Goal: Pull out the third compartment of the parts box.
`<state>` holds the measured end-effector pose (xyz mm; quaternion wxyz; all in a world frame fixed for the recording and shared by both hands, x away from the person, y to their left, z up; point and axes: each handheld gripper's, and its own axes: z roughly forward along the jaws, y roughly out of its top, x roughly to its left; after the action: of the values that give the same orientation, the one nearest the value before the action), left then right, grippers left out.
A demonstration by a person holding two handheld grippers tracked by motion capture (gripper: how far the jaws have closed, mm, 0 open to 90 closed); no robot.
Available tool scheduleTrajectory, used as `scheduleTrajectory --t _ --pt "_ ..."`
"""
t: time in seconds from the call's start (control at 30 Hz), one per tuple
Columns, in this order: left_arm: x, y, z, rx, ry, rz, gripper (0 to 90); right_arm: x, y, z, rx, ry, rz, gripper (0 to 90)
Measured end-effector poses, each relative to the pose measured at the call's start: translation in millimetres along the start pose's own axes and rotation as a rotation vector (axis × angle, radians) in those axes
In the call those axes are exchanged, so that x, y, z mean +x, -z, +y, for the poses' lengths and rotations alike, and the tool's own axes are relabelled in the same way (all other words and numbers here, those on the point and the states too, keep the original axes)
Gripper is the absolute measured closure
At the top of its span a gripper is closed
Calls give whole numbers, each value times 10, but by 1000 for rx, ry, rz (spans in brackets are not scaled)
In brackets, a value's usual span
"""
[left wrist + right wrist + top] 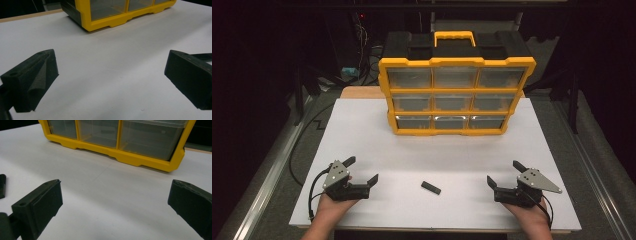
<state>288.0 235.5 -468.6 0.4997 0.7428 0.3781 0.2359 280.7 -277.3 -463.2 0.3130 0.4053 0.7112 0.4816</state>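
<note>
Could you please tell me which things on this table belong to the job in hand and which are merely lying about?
Likely part of the job:
- small black piece, lying on the white board between the grippers
- left gripper, open
- right gripper, open
- yellow drawer organizer, upright at the far side

Just there:
- white board
- cables behind the organizer

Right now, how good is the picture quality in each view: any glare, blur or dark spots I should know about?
High view: white table evenly lit, surroundings black, small black piece sharp. Left gripper view: left claw soft and blurred up close, yellow organizer clearer. Right gripper view: right claw blurred, organizer drawers murky with faint reflections.
</note>
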Motion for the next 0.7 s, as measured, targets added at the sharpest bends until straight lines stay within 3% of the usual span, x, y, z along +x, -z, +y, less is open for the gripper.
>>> scheduleTrajectory --t 0.6,0.7 --pt "-16 11 -5 14 0 -15 1 28 -39 1 11 4 -4 2" --pt "-49 31 -1 -2 -17 -3 1 35 -65 14 14 9 -7 2"
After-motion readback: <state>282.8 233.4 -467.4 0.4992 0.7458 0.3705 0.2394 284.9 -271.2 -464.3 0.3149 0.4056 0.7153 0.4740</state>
